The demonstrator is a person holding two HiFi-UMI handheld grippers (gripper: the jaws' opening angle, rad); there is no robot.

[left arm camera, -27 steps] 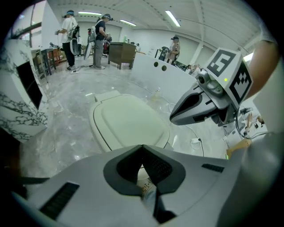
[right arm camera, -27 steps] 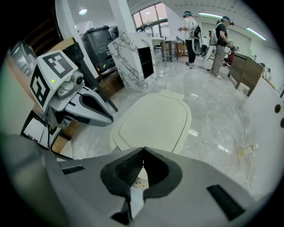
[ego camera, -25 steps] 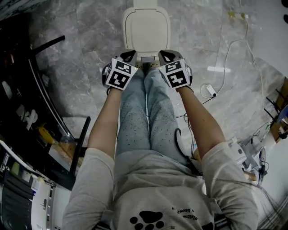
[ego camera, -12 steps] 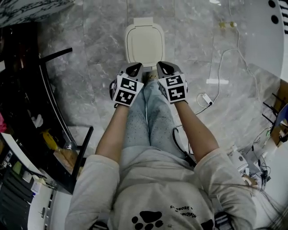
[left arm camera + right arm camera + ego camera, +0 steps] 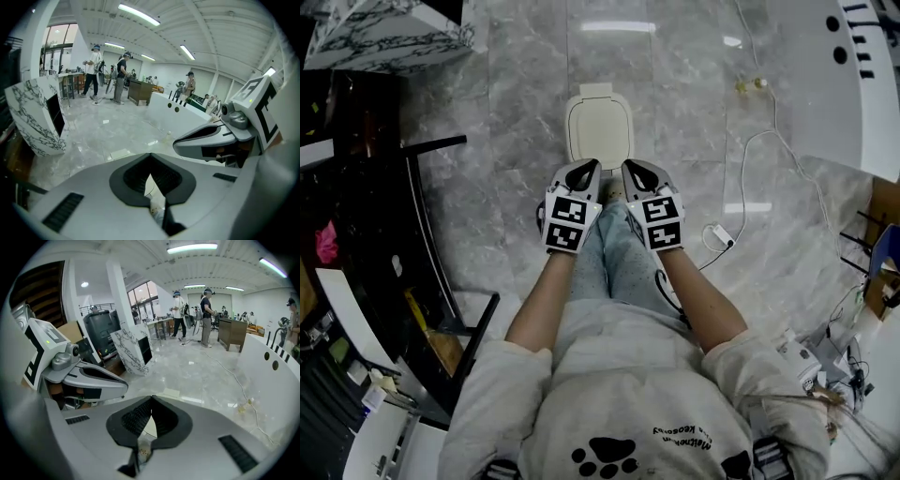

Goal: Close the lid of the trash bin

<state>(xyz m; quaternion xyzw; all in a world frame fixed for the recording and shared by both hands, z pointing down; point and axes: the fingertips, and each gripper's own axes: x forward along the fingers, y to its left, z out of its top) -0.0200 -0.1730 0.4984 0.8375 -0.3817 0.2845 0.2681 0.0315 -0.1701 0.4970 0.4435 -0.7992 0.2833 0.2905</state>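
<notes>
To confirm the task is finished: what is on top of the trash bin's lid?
The cream lid looks bare; nothing lies on it. Its near edge is covered by the left claw and right claw, so unchecked there.

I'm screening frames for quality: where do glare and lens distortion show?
Head view: bright streaks of glare on the glossy floor; the trash bin is sharp. Left gripper view and right gripper view: strong fisheye bending, black corners, blown-out ceiling lights.
</notes>
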